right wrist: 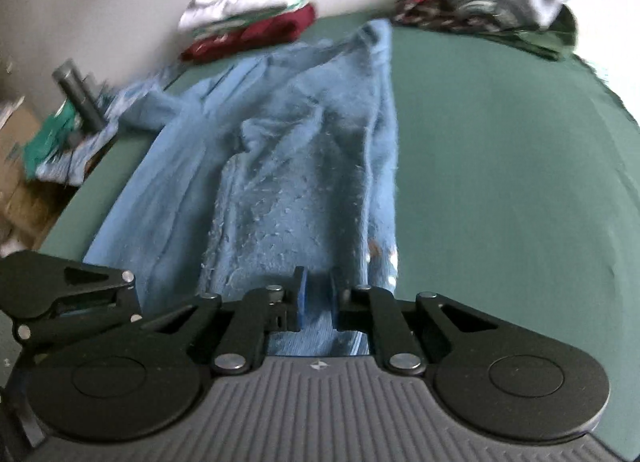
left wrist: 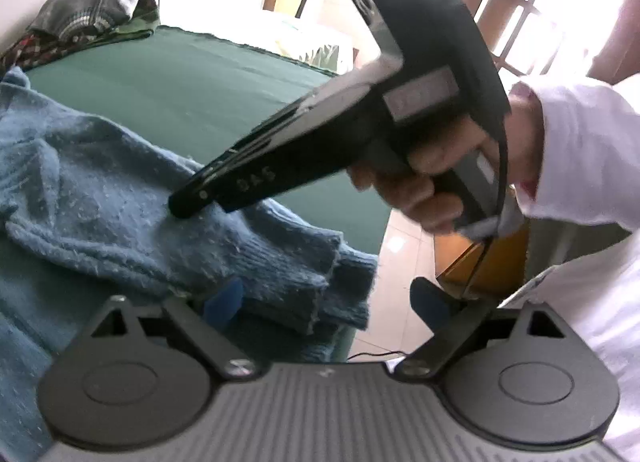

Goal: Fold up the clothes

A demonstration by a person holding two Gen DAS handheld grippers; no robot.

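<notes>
A fuzzy light-blue knit sweater (right wrist: 288, 166) lies crumpled lengthwise on the green table cover (right wrist: 500, 166). In the right wrist view my right gripper (right wrist: 316, 294) has its blue pads close together with sweater cloth between them near the hem. In the left wrist view my left gripper (left wrist: 328, 302) is open, its left blue pad (left wrist: 224, 302) touching the ribbed hem (left wrist: 320, 282) at the table's near edge. The right gripper's black body (left wrist: 304, 142) crosses that view with its tip (left wrist: 184, 206) pressed onto the sweater (left wrist: 80, 182).
A stack of folded white, green and red clothes (right wrist: 248, 10) sits at the back left. A heap of unfolded clothes (right wrist: 488, 2) lies at the back right, also in the left wrist view (left wrist: 88, 14). Boxes and clutter (right wrist: 60, 122) stand off the left edge. Tiled floor (left wrist: 396, 262) lies beyond the table edge.
</notes>
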